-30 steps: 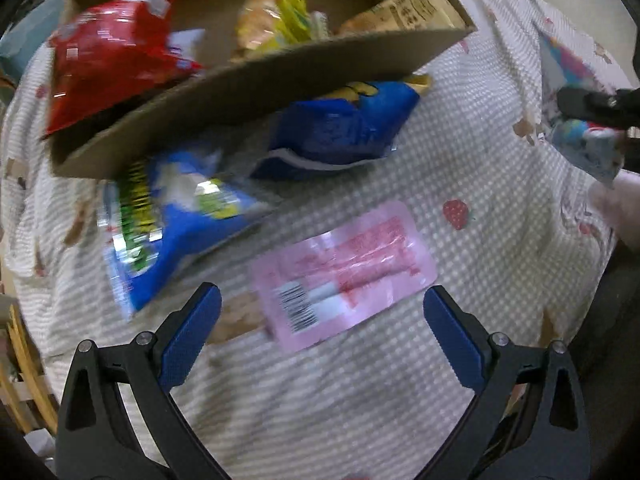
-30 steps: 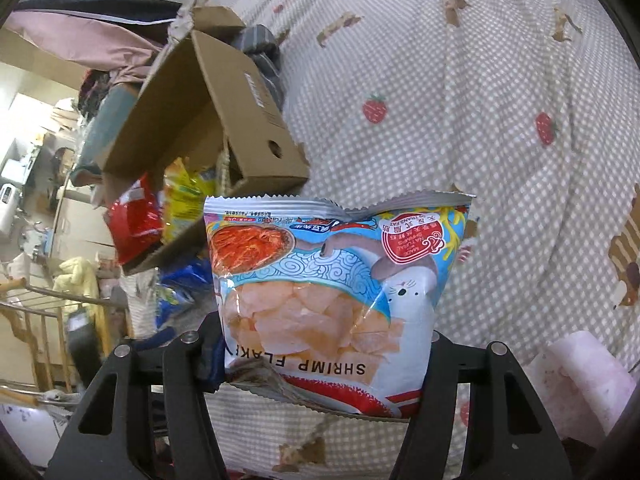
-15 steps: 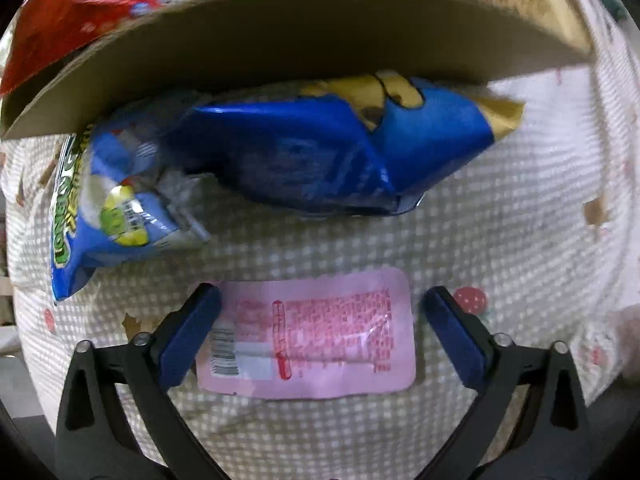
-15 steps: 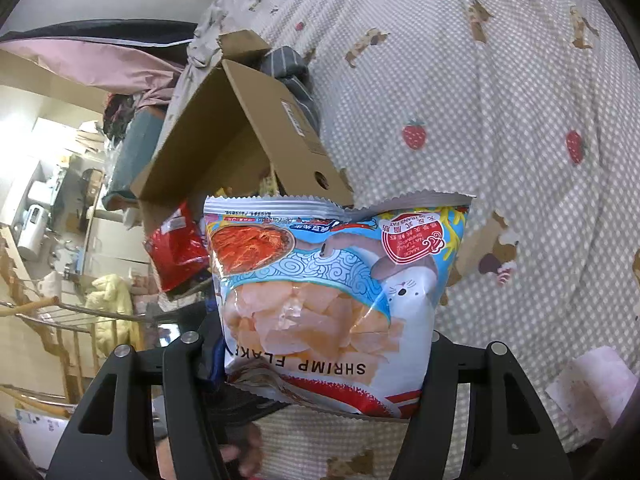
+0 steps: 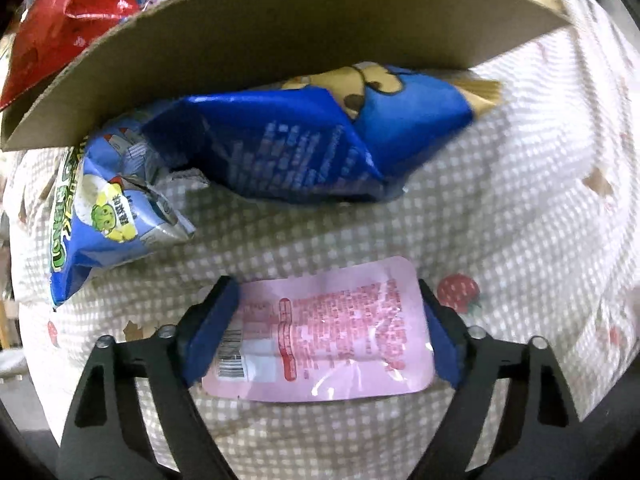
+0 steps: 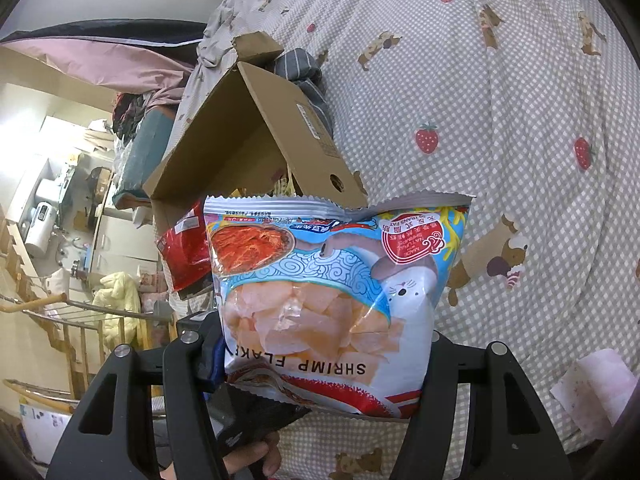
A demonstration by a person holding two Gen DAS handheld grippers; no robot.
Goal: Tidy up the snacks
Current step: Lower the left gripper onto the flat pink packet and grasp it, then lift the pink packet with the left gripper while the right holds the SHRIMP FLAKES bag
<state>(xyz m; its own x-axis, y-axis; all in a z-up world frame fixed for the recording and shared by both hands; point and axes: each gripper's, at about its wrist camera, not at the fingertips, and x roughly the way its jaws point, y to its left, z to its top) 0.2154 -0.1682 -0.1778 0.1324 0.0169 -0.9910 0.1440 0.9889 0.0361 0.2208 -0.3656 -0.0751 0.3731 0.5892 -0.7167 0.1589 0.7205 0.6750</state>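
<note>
A flat pink snack packet (image 5: 332,332) lies on the checked bedsheet (image 5: 520,208). My left gripper (image 5: 324,292) points straight down over it with its jaws closing, and the blue pads (image 5: 212,324) touch the packet's two short ends. In front of the open cardboard box (image 6: 256,128), my right gripper (image 6: 324,332) is shut on a shrimp flakes bag (image 6: 332,264) held upright. A red bag (image 6: 184,252) shows inside the box.
The box's cardboard flap (image 5: 300,28) hangs over a dark blue cookie bag (image 5: 304,144) and a light blue bag (image 5: 104,216) just beyond the packet. A pale pink item (image 6: 596,392) lies on the sheet at lower right. A hand (image 6: 248,456) shows below.
The left gripper came down and forward over the pink packet, rolled square to it, and its jaws narrowed onto the packet's ends. The right gripper still holds the shrimp flakes bag, shifted slightly.
</note>
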